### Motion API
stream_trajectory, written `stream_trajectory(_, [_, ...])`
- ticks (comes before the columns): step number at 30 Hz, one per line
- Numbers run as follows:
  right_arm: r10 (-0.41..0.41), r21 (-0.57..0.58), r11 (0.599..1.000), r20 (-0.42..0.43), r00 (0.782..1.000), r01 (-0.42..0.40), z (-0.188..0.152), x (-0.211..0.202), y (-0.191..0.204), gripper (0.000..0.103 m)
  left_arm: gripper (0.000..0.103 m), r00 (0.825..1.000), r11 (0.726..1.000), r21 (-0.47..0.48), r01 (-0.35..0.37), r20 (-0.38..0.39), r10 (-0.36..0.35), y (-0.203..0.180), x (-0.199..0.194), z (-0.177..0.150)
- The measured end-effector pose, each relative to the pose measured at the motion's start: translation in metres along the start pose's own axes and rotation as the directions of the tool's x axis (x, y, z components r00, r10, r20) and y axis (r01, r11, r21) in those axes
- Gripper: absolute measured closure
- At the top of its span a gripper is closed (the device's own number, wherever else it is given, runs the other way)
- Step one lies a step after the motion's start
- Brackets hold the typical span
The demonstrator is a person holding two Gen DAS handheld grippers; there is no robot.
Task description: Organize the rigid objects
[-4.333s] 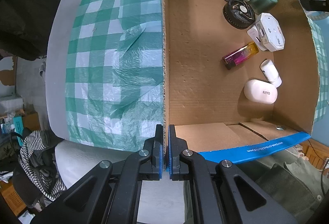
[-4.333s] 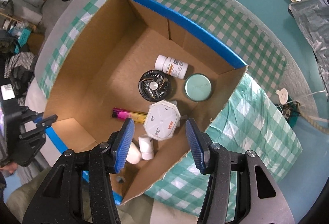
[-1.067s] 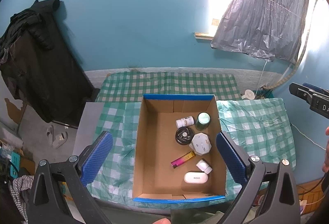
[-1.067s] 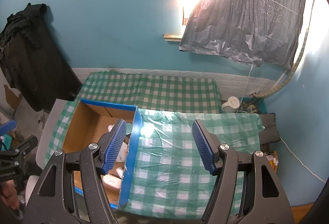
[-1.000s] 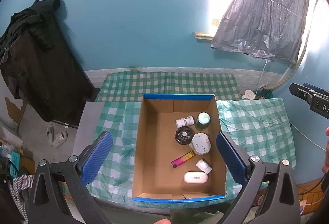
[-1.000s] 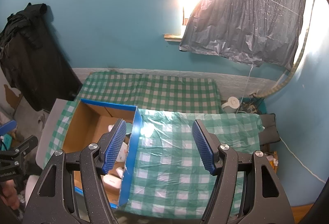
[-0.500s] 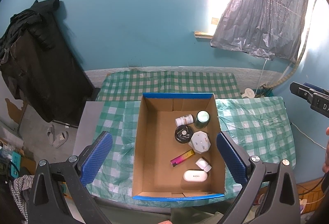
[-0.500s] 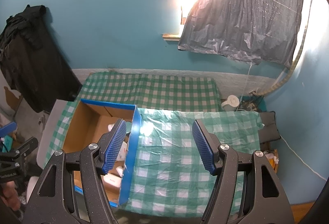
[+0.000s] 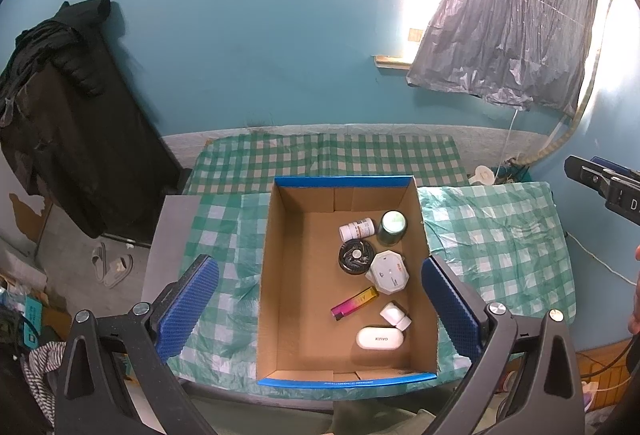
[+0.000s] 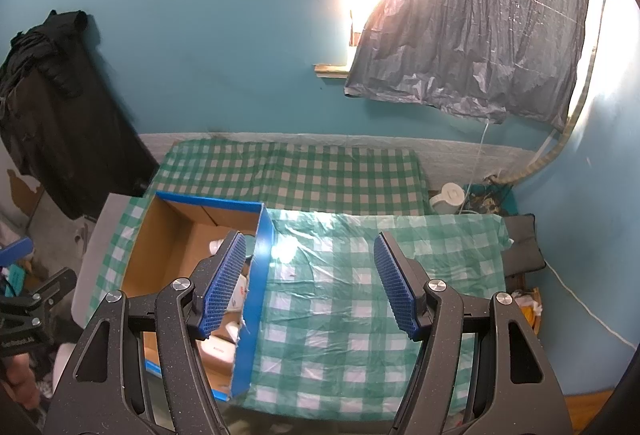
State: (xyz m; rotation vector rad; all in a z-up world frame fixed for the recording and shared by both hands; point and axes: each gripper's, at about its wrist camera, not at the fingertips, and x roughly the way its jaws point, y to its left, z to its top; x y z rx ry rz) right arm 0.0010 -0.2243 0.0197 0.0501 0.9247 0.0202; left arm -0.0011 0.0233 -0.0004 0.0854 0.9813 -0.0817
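A teal wall (image 9: 248,35) fills the upper frame. A dark jacket (image 9: 60,107) is hung at the left edge. A grey plastic sheet (image 9: 508,15) is draped over a bright window at upper right. A green checked cloth (image 10: 344,283) is spread across the centre. Sandals (image 9: 110,267) are seen on the floor at lower left. A white kettle (image 10: 450,197) is seen at right.

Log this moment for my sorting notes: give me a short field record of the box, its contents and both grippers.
container: cardboard box, open top, blue rim
surface: green checked cloth
contents: white pill bottle, green tin, black round fan, white octagonal case, pink-yellow lighter, small white cap, white oval case
left gripper: open, empty
right gripper: open, empty
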Motion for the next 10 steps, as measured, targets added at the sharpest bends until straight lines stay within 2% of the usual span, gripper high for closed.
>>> stream_trajectory(10, [-0.001,0.004,1.000,-0.004,1.000,0.001,-0.0007,0.0004,-0.0004,0.036,0.001,1.000,1.000,0.008,-0.014,0.016,0.014,-0.0007,0.0004,-0.0003])
